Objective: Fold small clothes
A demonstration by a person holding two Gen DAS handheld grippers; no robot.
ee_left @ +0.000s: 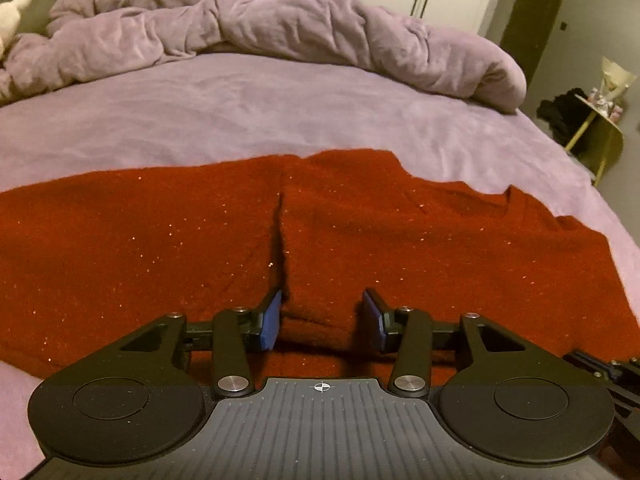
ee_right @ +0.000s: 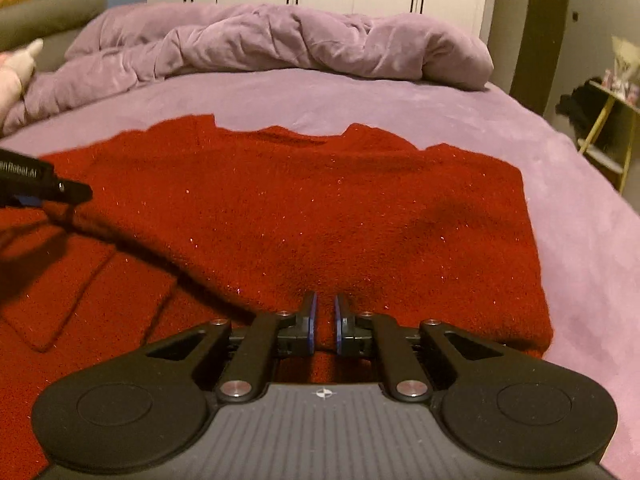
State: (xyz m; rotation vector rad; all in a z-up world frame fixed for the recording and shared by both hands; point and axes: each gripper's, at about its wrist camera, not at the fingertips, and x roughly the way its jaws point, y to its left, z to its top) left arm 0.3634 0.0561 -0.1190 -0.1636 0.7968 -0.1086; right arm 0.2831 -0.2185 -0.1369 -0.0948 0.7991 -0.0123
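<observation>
- Red sweater [ee_left: 400,240], a sparkly knit, lies spread on the purple bed sheet [ee_left: 240,120], near the edge closest to the cameras and well apart from the rumpled duvet [ee_left: 280,32] at the far side.
- Judged from how it lies, the fold is under way: in the left wrist view two flaps of the knit meet along a dark seam [ee_left: 280,240] running away from the camera, which suggests the sides or sleeves are already turned in over the body.
- In the right wrist view the neckline sits at the far edge, and a flat folded panel, possibly a sleeve, lies on the knit at lower left.
- Left gripper [ee_left: 320,320] hangs low over the near hem with its blue pads set moderately apart; cloth bulges up between them, but the pads do not appear to press on it, so it holds nothing.
- Right gripper [ee_right: 323,326] is also down at the near hem, its jaws narrow with only a thin slit between them; red cloth shows through the slit, yet whether a layer is pinched cannot be told.
- Remaining, as a judgement: bring the hem up toward the neckline for the last crosswise fold, then smooth the bundle.
- No other clothes are in view on the bed.
</observation>
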